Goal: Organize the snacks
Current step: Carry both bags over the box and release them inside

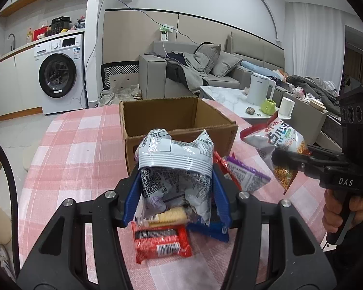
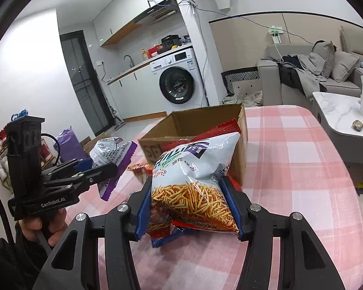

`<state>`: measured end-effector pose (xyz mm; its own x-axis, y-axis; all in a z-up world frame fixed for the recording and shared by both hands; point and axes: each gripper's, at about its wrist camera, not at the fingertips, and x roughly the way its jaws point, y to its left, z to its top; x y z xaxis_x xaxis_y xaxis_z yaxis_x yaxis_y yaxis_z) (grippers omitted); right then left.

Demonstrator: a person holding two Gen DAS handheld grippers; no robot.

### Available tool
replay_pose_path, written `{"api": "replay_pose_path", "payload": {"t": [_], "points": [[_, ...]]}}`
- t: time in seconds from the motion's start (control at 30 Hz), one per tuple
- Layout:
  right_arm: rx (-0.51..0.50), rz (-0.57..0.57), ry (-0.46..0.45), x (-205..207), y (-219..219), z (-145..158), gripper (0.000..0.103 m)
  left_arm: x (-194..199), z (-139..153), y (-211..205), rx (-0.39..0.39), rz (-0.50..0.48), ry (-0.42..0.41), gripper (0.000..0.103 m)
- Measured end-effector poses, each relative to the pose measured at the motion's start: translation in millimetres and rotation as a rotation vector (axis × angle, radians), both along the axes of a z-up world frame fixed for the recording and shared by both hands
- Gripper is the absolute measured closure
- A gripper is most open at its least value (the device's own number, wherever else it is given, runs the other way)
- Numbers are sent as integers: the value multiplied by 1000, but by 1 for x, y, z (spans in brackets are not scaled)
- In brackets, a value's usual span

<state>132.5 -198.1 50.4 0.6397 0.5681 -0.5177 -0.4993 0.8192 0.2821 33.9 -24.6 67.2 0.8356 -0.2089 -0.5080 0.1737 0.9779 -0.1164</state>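
The grey bag (image 1: 175, 169) sits pinched between the blue pads of the left tool (image 1: 176, 193), held above the bench (image 1: 72, 145) just short of the box (image 1: 179, 118). The chip bag (image 2: 193, 181) is clamped the same way in the right tool (image 2: 190, 203), also in front of the box and lifted off the cloth. Both bags are puffy and slick, and each is gripped across its soft middle, so my worry is that a bag slides out or swings on the way over the box wall. The near wall stands close to both bags; a low carry could catch a bag's bottom edge on the cardboard rim and drag it from the pads. With both tools heading for one opening, they could bump each other or wedge two bags at the mouth. Squeezing harder risks crushing the chips. Loose packs remain on the bench: a red pack (image 1: 162, 244), a blue pack (image 1: 210, 230) and a purple pack (image 1: 246, 176), which a dropped bag could land on or scatter
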Motion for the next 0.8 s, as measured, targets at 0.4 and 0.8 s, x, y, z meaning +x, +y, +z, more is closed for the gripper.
{"api": "replay_pose_path", "payload": {"t": [0.4, 0.8], "points": [[28, -35, 19, 33, 5, 24, 49, 40, 22, -5, 2, 38, -16, 52], [20, -41, 48, 66, 24, 29, 49, 93, 22, 7, -7, 78, 9, 52]]}}
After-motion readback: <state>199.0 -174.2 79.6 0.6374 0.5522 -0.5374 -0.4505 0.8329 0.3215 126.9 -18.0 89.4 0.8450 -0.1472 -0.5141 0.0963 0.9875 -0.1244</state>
